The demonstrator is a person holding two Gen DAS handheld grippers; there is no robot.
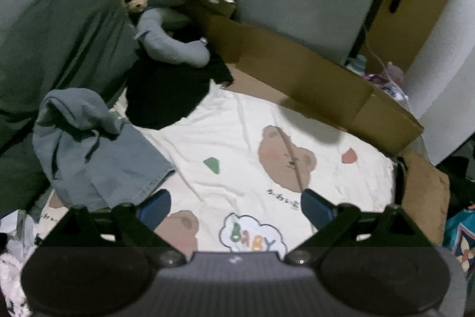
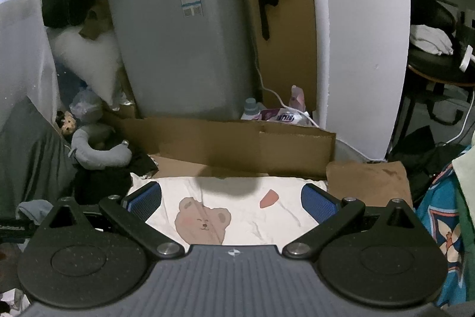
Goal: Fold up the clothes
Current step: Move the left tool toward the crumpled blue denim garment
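A blue-grey garment (image 1: 95,150) lies crumpled on the left part of a white bear-print sheet (image 1: 237,132). Behind it sits a black garment (image 1: 166,97) in a dark heap. My left gripper (image 1: 236,208) hovers over the sheet's near part, open, nothing between its blue pads; the blue-grey garment's edge lies just beyond the left pad (image 1: 156,208). My right gripper (image 2: 231,204) is open too, held above the white sheet (image 2: 243,210) with a bear print between its pads. A corner of the blue-grey garment (image 2: 34,210) shows at the left edge.
Flattened cardboard (image 1: 311,85) borders the sheet's far side, with a grey appliance (image 2: 184,40) behind it. A grey stuffed toy (image 1: 172,40) and a dark green cover (image 1: 53,49) lie left. Detergent bottles (image 2: 279,112), a white wall (image 2: 359,43) and a blue patterned cloth (image 2: 445,228) are right.
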